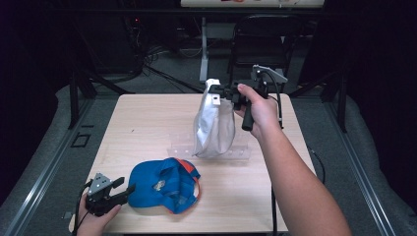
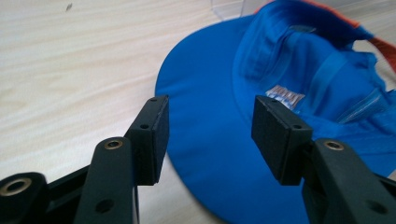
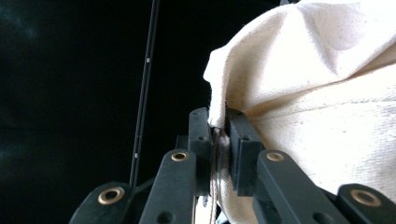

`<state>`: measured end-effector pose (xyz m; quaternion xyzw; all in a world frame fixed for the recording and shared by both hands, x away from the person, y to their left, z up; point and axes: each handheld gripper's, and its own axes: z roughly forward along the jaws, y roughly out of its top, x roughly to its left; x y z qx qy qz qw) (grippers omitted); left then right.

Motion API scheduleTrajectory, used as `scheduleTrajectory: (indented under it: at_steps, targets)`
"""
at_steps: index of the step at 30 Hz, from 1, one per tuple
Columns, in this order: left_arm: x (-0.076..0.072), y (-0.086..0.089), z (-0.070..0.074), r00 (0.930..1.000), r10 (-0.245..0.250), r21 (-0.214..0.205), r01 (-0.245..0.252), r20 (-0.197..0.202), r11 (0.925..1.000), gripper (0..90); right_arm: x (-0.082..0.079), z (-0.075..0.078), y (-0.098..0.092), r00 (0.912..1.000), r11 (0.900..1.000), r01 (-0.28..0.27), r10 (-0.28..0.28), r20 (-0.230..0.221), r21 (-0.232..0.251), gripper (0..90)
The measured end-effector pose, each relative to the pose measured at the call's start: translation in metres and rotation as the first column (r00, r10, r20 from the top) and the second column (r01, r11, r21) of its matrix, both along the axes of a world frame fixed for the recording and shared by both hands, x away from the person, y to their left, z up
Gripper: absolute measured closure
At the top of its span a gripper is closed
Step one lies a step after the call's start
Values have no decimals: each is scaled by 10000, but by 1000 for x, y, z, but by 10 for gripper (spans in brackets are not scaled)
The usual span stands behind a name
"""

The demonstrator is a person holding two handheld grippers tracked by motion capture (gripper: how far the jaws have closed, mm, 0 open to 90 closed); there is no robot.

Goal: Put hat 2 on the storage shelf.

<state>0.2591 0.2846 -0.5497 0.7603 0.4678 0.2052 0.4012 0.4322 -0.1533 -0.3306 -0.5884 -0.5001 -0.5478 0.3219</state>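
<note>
A cream cloth bag (image 1: 214, 125) hangs above the middle of the table, pinched at its top edge by my right gripper (image 1: 220, 92). In the right gripper view the jaws are shut on a fold of the cream cloth bag (image 3: 322, 112), with the right gripper (image 3: 218, 123) gripping its hem. A blue cap (image 1: 164, 184) with orange trim lies on the table at the front left. My left gripper (image 1: 125, 186) rests at the cap's left, jaws open. In the left gripper view the blue cap's (image 2: 261, 116) brim lies beyond and under the open left gripper (image 2: 210, 105), not touched.
A clear plastic stand (image 1: 236, 150) lies flat on the wooden table (image 1: 147, 123) under the hanging bag. A dark folding chair (image 1: 263, 39) and a white post stand behind the table. Cables trail on the floor at the back.
</note>
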Motion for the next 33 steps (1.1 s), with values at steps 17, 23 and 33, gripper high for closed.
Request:
scheduleTrajectory:
  at_steps: [17,23,33]
  targets:
    - [29,-71,48,9803,-1723,881,1639,968,9825,476,24,-8,32,9995,9993,145,-154,-266,-357,817]
    - [41,-96,54,9720,-2135,1087,2028,981,9732,499,30,-11,39,9993,9991,210,-222,-311,-375,816]
    - [56,-126,65,9618,-2501,1126,2379,1111,9648,518,34,-13,51,9990,9991,204,-218,-392,-361,815]
